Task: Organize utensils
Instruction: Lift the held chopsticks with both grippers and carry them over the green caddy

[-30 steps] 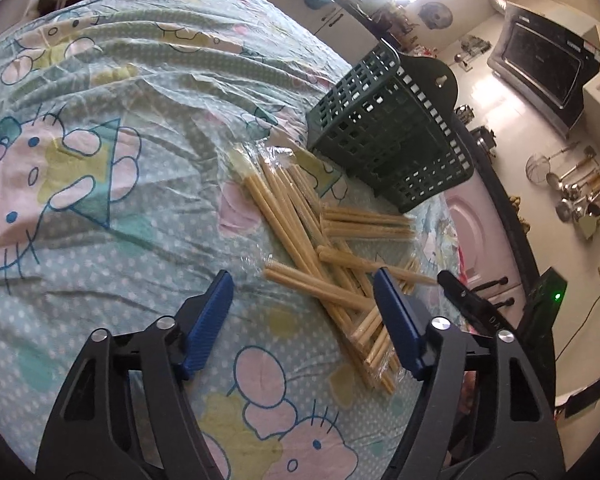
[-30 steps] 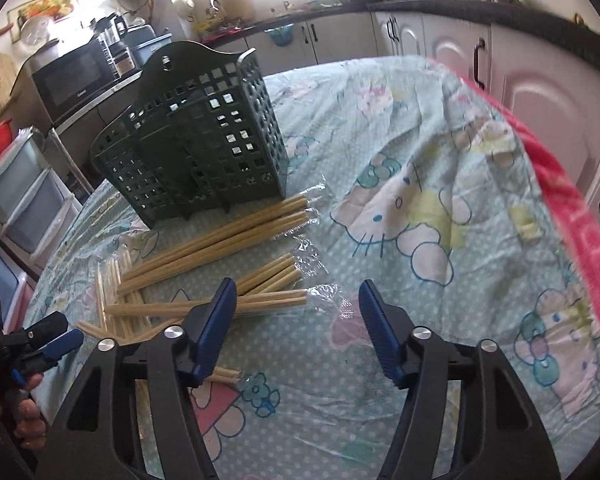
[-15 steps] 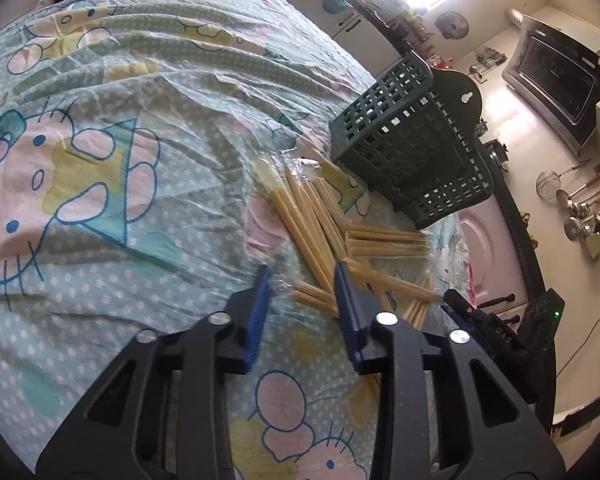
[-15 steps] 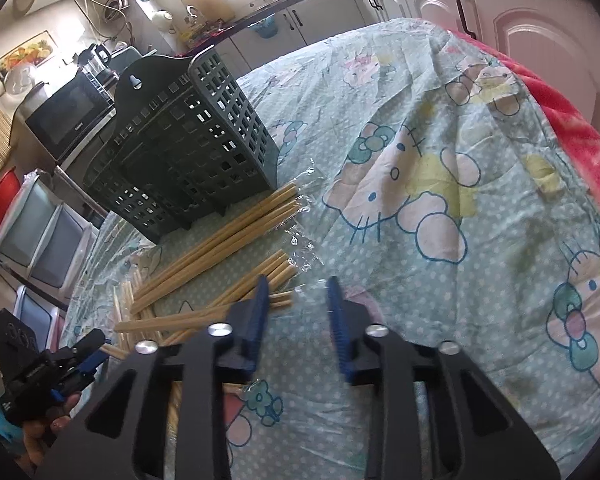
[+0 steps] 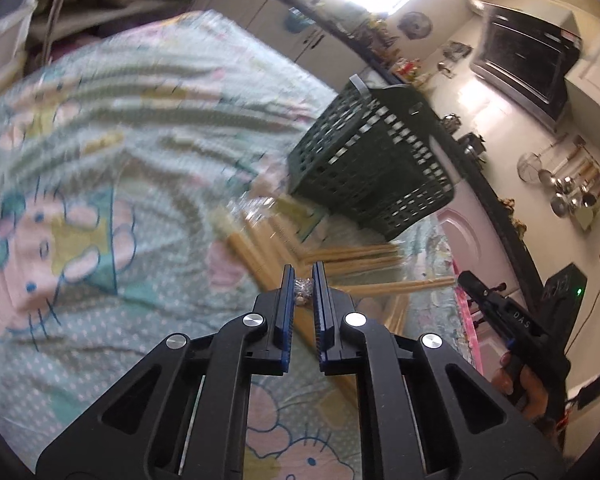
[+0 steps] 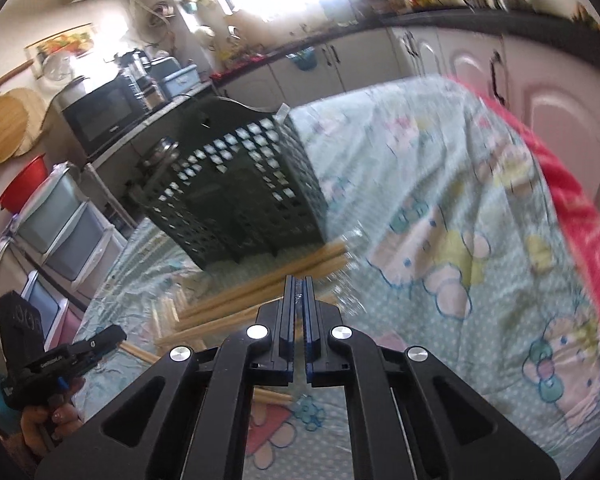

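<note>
Wrapped chopstick packs (image 5: 340, 256) lie scattered on the tablecloth (image 5: 100, 184) just below the middle of both frames, several crossing each other, their clear plastic ends catching the light. In the left wrist view, the left gripper (image 5: 303, 280) has its blue pads drawn nearly together on a crumpled bit of clear wrapper at the end of one pack. In the right wrist view, the right gripper (image 6: 297, 292) is likewise closed to a thin slit, with a glint of clear plastic pinched between its pads above the chopstick packs (image 6: 260, 292).

The dark green lattice utensil basket (image 5: 376, 168) stands just beyond the packs, right of centre in the left view and left of centre in the right view (image 6: 236, 192). Its inside is blurred and seen only through the lattice, so what it holds cannot be told.

The cartoon-print tablecloth (image 6: 440, 208) fills the rest, with a red edge (image 6: 572, 216) at the right of the right view. Both views are motion-blurred.
</note>
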